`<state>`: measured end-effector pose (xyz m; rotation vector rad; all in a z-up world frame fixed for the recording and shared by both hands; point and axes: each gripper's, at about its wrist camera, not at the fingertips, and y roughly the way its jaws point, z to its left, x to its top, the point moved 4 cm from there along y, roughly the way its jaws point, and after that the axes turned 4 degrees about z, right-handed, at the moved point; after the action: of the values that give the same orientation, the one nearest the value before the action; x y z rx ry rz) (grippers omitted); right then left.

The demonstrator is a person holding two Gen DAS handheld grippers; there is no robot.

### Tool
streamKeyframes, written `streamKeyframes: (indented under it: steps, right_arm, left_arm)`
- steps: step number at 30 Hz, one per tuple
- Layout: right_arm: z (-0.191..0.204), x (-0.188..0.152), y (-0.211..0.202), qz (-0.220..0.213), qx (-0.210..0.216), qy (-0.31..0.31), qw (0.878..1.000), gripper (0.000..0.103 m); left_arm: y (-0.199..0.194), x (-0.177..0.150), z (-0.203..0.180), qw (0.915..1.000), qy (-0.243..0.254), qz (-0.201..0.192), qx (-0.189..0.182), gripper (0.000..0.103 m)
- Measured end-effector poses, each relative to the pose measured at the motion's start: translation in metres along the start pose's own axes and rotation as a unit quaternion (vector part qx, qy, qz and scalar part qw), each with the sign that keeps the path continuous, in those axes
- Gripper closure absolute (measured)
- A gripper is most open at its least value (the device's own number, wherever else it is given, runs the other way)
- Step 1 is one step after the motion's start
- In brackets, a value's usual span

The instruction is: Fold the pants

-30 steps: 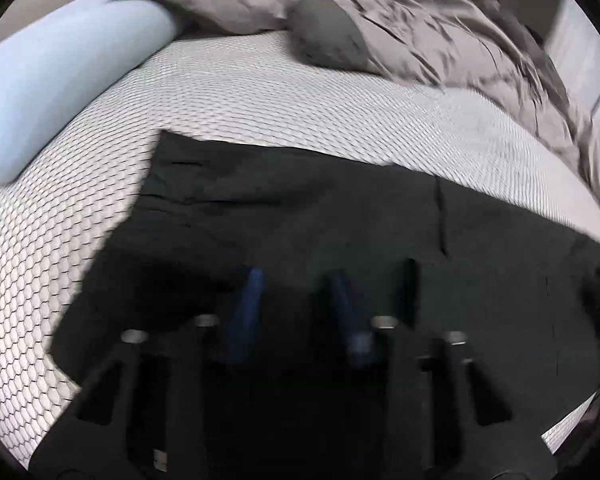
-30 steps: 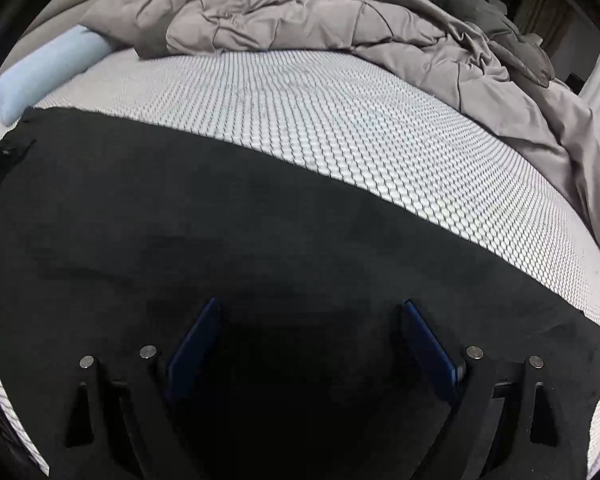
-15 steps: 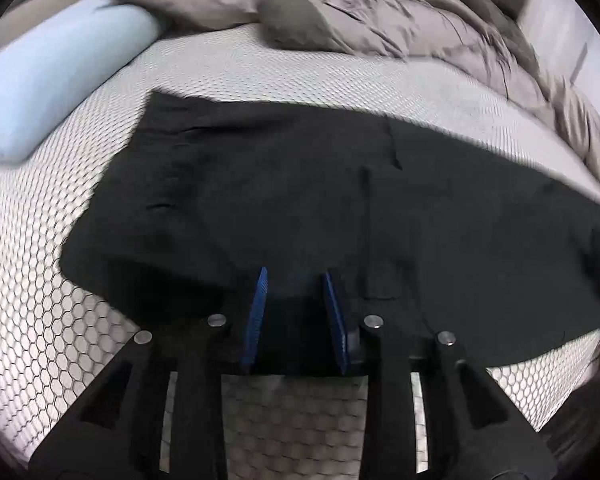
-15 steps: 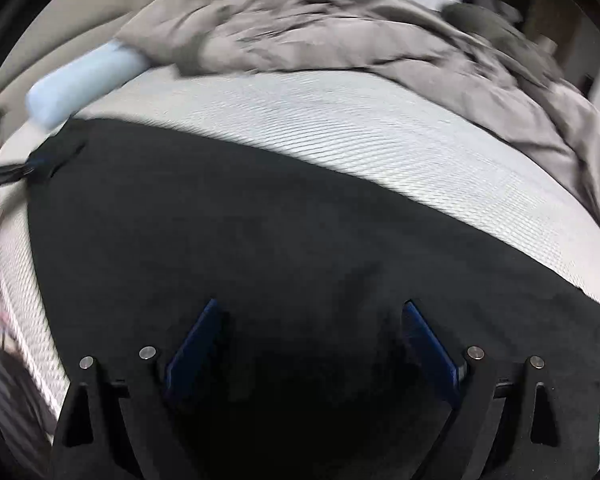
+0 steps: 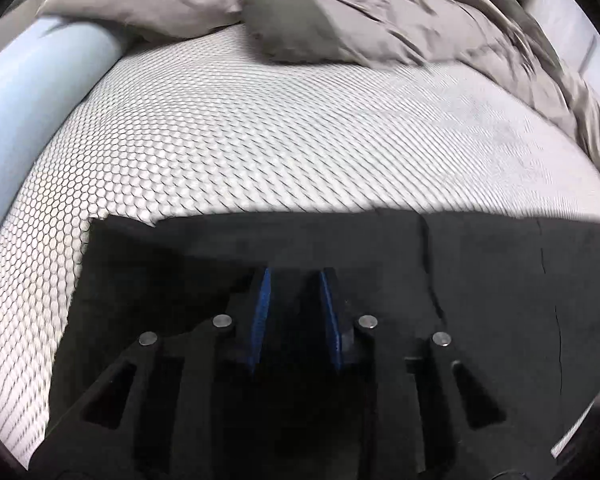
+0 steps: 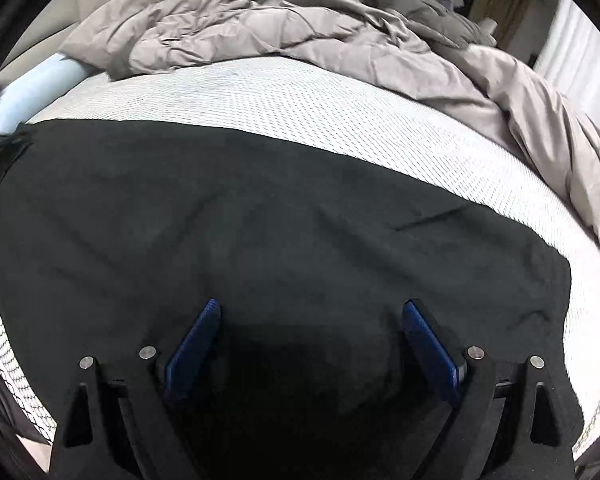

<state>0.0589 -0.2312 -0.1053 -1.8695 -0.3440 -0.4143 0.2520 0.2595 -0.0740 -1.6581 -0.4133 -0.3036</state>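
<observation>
Mid-fold: left gripper (image 5: 293, 280) clamps black fabric pants (image 6: 260, 220) (narrow gap); right gripper (image 6: 312, 308) gapes wide. Next: lay edge flat w/ care.

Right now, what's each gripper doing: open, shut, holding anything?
Left gripper: jaws narrowed over the pants; a grip on the cloth cannot be told.
Right gripper: open wide above the pants, holding nothing.

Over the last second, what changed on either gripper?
The left gripper carried the near edge of the black pants forward toward the far edge, so the fabric now sits doubled with a short fold showing. Its fingers kept the same narrow gap throughout, apparently pinching fabric. The right gripper stayed wide open over the pants. The grey duvet and blue bolster did not move.
</observation>
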Motion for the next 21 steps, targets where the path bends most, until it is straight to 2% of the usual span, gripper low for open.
streamKeyframes:
  steps: [1,3,4,6,8,10,12,14,17,19,21]
  right_arm:
    - [0.002,-0.001,0.001,0.001,-0.004,-0.010,1.000,0.009]
    - [-0.003,-0.006,0.003,0.005,-0.013,-0.019,1.000,0.009]
    - [-0.006,-0.011,0.000,0.005,-0.012,-0.011,1.000,0.009]
    - [-0.017,-0.018,-0.007,0.005,-0.006,0.009,1.000,0.009]
    - [-0.020,-0.022,-0.017,0.000,0.004,0.024,1.000,0.009]
    - [-0.012,-0.021,-0.031,-0.021,0.038,0.029,0.999,0.009]
    - [0.008,-0.019,-0.043,-0.038,0.074,0.013,0.996,0.009]
    - [0.031,-0.023,-0.047,-0.042,0.084,-0.029,0.995,0.009]
    - [0.034,-0.043,-0.035,-0.013,0.044,-0.059,0.997,0.009]
    - [0.007,-0.059,-0.037,-0.007,0.046,-0.020,0.999,0.009]
    - [-0.031,-0.077,-0.044,-0.007,0.012,0.022,1.000,0.009]
  left_arm:
    - [-0.001,0.001,0.009,0.9998,-0.018,-0.002,0.004,0.080]
    - [-0.014,-0.004,0.033,0.9983,-0.042,-0.010,0.039,0.081]
    - [-0.022,-0.007,0.038,0.9980,-0.050,-0.014,0.036,0.081]
    - [-0.048,-0.021,0.039,0.9972,-0.062,-0.031,0.030,0.081]
    - [-0.076,-0.038,0.021,0.9965,-0.046,-0.058,0.038,0.077]
    - [-0.100,-0.060,-0.013,0.9967,-0.020,-0.078,0.015,0.068]
    - [-0.116,-0.078,-0.058,0.9951,0.001,-0.098,-0.014,0.043]
    - [-0.124,-0.094,-0.108,0.9913,0.032,-0.114,-0.057,0.033]
    - [-0.138,-0.121,-0.177,0.9833,0.072,-0.120,-0.116,0.029]
    - [-0.136,-0.139,-0.221,0.9771,0.100,-0.117,-0.146,0.026]
    - [-0.127,-0.152,-0.264,0.9718,0.129,-0.108,-0.165,0.024]
